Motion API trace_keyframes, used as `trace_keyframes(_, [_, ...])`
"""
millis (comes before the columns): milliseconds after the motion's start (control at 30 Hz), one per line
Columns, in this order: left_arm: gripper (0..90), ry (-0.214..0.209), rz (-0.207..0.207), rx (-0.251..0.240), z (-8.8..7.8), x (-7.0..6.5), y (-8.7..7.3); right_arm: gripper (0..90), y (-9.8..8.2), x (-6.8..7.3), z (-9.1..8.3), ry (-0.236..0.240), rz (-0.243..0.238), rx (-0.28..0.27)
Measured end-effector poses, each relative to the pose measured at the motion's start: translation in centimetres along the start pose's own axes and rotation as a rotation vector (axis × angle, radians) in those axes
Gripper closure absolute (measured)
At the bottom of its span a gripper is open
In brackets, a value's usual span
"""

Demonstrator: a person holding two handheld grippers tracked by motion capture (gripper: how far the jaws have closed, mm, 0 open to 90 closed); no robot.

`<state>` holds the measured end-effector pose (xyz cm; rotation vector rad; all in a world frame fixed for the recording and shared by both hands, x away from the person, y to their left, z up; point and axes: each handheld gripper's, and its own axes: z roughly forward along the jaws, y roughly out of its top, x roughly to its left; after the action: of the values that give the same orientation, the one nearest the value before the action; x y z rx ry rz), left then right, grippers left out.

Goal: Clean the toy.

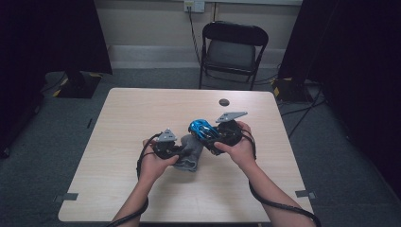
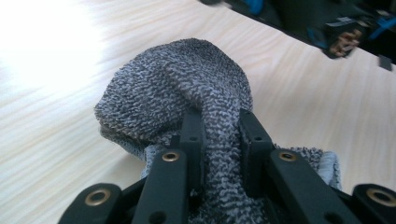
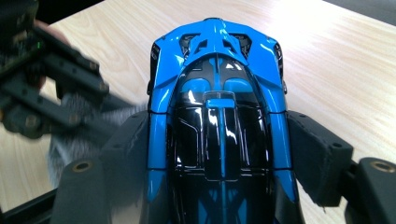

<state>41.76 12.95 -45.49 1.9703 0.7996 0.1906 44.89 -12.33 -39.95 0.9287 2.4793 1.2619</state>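
- Left hand-held gripper [image 2: 219, 135]: jaws nearly together, pinching a fold of the grey terry cloth [image 2: 177, 93]; the rest of the cloth bunches ahead of the jaws and droops onto the surface [image 2: 56, 135].
- Right hand-held gripper [image 3: 217, 154]: jaws set wide, clamped on both flanks of the blue-and-black toy car [image 3: 217, 93]; car is held clear of the surface, nose pointing away from the gripper.
- High view: car [image 1: 203, 128] and cloth [image 1: 190, 151] sit near mid-surface, slightly toward the near edge, just beside each other.
- Step in hand, as judged: wiping the car with the cloth.
- Next move calls for bringing the cloth against the car body while the right grip holds firm; a slack pinch could drop the cloth.
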Motion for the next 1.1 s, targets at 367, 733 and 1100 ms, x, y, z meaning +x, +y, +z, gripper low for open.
trace_keyframes(367, [75.4, 0.045, -0.008, -0.021, -0.8, 0.9, 0.7, 28.2, -0.6, 0.0, -0.4, 0.007, 0.001, -0.002])
trace_keyframes(733, [75.4, 0.072, -0.019, -0.026, -1.3, 1.5, 1.6, 28.2, -1.2, 0.2, -0.7, 0.010, -0.002, -0.010])
trace_keyframes(1100, [75.4, 0.043, -0.008, -0.035, -1.1, 0.9, 2.7, 28.2, -1.5, 0.7, -0.7, 0.000, -0.018, -0.012])
